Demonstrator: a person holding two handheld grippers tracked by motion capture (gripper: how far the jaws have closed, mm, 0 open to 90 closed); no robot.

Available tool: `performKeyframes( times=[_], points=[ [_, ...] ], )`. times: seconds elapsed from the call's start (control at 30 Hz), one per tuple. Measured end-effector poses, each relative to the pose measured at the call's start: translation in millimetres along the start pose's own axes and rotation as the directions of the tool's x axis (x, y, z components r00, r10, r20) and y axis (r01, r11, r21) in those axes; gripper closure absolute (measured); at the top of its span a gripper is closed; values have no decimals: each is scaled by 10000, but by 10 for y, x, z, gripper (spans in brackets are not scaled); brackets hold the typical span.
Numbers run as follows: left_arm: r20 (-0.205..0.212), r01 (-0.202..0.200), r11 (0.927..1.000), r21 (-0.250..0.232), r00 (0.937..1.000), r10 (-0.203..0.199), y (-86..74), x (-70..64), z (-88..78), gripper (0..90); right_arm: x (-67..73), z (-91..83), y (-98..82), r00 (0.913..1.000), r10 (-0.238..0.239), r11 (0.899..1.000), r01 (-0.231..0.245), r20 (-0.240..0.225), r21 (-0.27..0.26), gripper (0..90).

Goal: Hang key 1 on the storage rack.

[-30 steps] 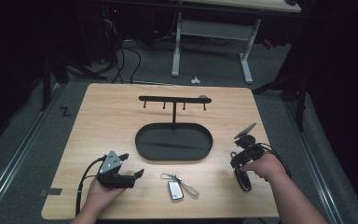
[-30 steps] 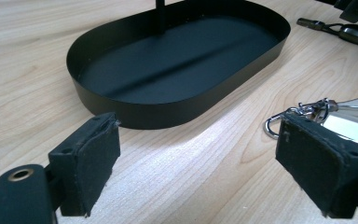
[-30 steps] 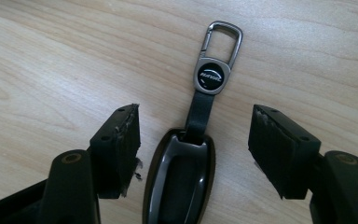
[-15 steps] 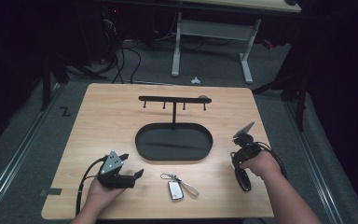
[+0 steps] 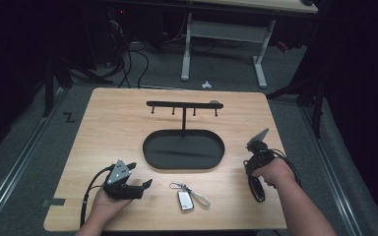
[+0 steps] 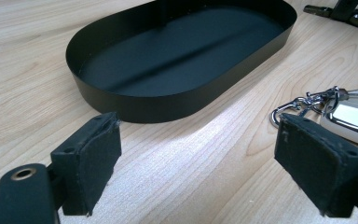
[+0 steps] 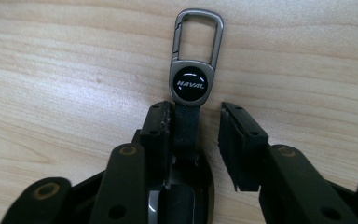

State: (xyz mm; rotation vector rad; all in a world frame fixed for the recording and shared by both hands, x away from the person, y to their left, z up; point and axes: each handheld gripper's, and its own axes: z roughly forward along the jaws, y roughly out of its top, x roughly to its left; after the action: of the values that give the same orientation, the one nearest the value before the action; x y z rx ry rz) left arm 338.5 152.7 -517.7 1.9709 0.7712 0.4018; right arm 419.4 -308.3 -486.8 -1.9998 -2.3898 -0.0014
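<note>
Both grippers gape empty; right gripper (image 7: 193, 140) straddles the Haval key fob (image 7: 191, 84) beside tray (image 5: 150, 147) — close squarely on its strap.

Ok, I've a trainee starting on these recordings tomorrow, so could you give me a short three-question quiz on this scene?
1. True or false: the silver key fob lies inside the black oval tray.
2. Which name is on the round badge of the key ring just ahead of the right gripper? A) HAVAL B) TOYOTA C) FORD
3. Is the left gripper open or shut?

Key: 1 false, it lies on the table in front of the tray. 2 A. 3 open, with bare table between its jaws.
</note>
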Motion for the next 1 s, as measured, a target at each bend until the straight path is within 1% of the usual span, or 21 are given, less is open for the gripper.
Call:
performKeyframes(
  times=[0.03,0.1,0.17,0.23,0.33,0.5,0.6,0.67,0.7,0.77,0.83,0.93,0.97,1.0],
  points=[
    [0,-5,10000,-7,10000,5,-1,-2,3,150,13,1,3,9999,-131,9999,130,86,57,658],
    [21,-11,10000,17,10000,11,-1,-3,5,150,39,5,19,9992,-236,9996,230,325,181,694],
    [9,-8,10000,-13,10000,8,-3,-6,10,150,65,2,40,9990,-261,9989,246,374,387,753],
    [24,-28,10000,19,10000,28,-2,-8,7,150,110,2,53,9971,-574,9970,547,494,540,791],
    [43,-42,10000,23,10000,42,-3,-11,8,150,115,5,52,9969,-592,9972,566,525,492,794],
    [93,-41,10000,25,9999,41,-6,-22,15,151,92,1,39,9975,-612,9973,596,364,431,801],
    [123,-64,9999,98,9999,62,-6,-22,17,151,85,1,32,9967,-736,9967,724,335,374,805],
    [115,-84,9999,122,9999,82,-9,-20,21,152,80,2,30,9975,-664,9975,658,251,261,806],
    [112,-63,9999,108,9999,62,-11,-21,25,152,98,-17,18,9967,-791,9968,788,187,163,806],
    [117,-58,9999,104,9999,57,-11,-19,27,153,109,-59,1,9967,-810,9967,810,40,51,806],
    [114,-62,9999,128,9999,61,-12,-14,32,153,117,-84,-12,9962,-870,9962,870,14,-6,806],
    [139,-45,9999,90,9999,44,-11,-12,27,153,144,-182,-59,9943,-1064,9943,1064,52,-64,806],
    [148,-33,10000,60,9999,32,-10,-12,22,155,152,-268,-92,9946,-1039,9944,1039,11,-200,807],
    [153,-35,10000,51,9999,34,-9,-12,19,156,151,-292,-103,9943,-1063,9939,1064,60,-283,807]
  ],
)
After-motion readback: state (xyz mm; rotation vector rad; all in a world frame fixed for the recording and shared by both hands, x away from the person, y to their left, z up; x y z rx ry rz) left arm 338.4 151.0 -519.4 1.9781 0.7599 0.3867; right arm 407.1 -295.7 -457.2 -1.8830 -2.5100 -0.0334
